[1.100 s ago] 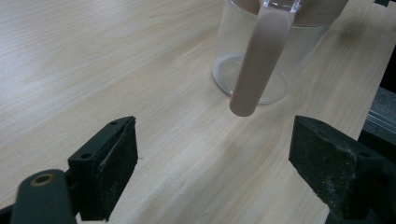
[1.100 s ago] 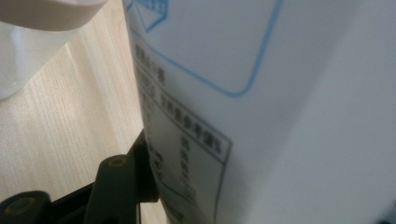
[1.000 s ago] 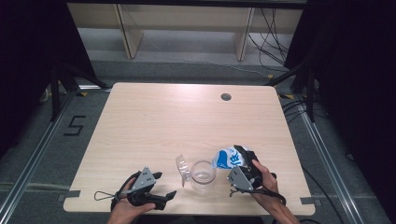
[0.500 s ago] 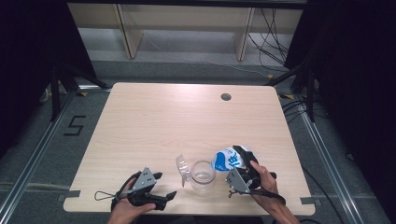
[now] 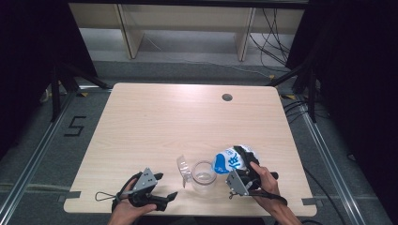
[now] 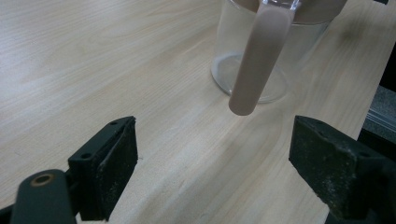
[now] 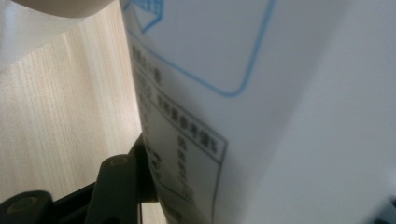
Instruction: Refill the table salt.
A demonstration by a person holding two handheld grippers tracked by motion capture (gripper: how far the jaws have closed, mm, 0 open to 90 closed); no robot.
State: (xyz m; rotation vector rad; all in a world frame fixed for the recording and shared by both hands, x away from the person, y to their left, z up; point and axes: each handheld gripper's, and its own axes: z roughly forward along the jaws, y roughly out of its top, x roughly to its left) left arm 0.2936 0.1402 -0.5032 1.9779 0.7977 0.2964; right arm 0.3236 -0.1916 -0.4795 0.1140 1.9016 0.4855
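On bench [image 5: 155, 122]: right gripper [image 5: 245, 165], jaws clamped on tilted blue-and-white carton [image 5: 228, 161] beside clear jug [image 5: 203, 175]; left gripper [image 5: 165, 186], jaws apart.

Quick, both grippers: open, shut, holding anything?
Left gripper: open, empty, jaws wide apart just short of the glass jug.
Right gripper: shut on the blue-and-white carton, tilted toward the jug.

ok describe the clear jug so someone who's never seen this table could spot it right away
Start at the pale wooden table and go to its near edge, between the person's two grippers. The clear jug stands upright there, just left of the white and blue carton held in the right gripper. It alone is see-through, with a spout and handle on its left.
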